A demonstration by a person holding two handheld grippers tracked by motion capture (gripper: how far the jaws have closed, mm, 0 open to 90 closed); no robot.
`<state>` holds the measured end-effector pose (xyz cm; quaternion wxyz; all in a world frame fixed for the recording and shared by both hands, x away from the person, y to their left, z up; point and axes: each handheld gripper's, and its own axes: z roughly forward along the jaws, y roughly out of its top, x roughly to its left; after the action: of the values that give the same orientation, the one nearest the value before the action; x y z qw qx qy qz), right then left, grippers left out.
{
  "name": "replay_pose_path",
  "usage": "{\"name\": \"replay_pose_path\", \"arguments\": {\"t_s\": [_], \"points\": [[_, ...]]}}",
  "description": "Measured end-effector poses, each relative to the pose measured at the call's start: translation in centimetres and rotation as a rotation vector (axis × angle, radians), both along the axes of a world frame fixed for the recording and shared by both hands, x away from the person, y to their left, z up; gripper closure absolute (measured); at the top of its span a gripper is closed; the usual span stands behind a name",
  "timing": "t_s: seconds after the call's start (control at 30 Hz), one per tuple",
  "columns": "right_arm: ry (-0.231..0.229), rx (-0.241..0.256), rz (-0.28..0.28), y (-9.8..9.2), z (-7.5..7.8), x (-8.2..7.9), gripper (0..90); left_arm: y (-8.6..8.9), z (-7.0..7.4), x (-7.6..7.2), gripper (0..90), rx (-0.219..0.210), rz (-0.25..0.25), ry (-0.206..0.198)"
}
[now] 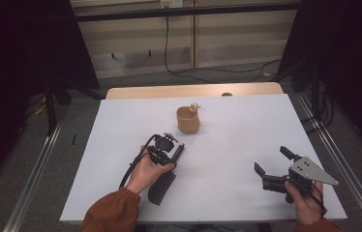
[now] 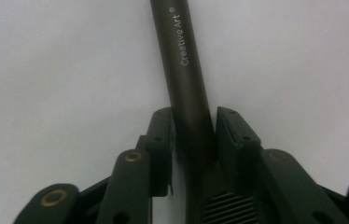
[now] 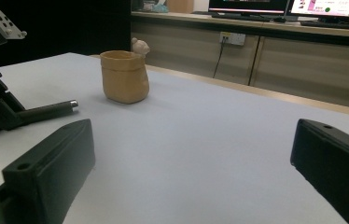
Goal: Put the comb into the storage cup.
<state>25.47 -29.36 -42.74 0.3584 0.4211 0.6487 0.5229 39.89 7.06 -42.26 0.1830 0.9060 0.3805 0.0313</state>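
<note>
A dark brush with a wide black head (image 1: 162, 187) lies on the white table, and its handle (image 2: 184, 56), printed "Creative Art", runs between the jaws of my left gripper (image 1: 172, 155). Those jaws (image 2: 193, 135) are shut on the handle near the head. The right gripper view shows the handle (image 3: 46, 112) ending in a silver tip that points toward a tan cup (image 3: 125, 77). That cup (image 1: 188, 120) has a small figure on its rim and stands at the table's middle back. My right gripper (image 1: 273, 162) is open at the front right with nothing between its jaws (image 3: 191, 154).
The white table top (image 1: 247, 125) ends at a wooden strip (image 1: 193, 91) along the back. Dark frame legs and rails stand on both sides of the table. A cabinet with monitors (image 3: 303, 9) stands beyond it.
</note>
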Motion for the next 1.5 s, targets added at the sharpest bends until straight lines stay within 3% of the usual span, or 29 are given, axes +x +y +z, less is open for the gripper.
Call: {"name": "replay_pose_path", "arguments": {"t_s": [0.23,0.4,0.57,0.8,1.03,1.3,1.5], "points": [[0.000,-0.002,-0.002,0.0,0.0,0.0,0.0,0.1,-0.1,0.0,68.9,-0.007,0.004,0.002],[-0.002,-0.004,0.003,0.0,0.0,0.0,0.0,0.0,-0.2,0.1,72.7,-0.011,0.039,0.006],[0.001,-0.002,-0.001,0.0,0.0,0.0,0.0,-0.1,-0.1,0.1,73.0,0.013,0.028,0.006],[0.002,-0.003,-0.001,0.0,0.0,0.0,0.0,0.5,-0.1,0.5,73.0,-0.056,0.055,0.038],[0.001,-0.002,0.000,0.0,0.0,0.0,0.0,1.2,0.0,0.8,73.1,-0.078,0.033,0.057],[0.000,-0.005,0.001,0.0,0.0,0.1,0.0,2.2,0.6,1.0,73.0,-0.129,0.045,0.048],[0.001,-0.002,0.001,0.0,0.0,0.1,0.0,3.1,1.4,1.1,73.0,-0.176,0.047,0.019]]}}
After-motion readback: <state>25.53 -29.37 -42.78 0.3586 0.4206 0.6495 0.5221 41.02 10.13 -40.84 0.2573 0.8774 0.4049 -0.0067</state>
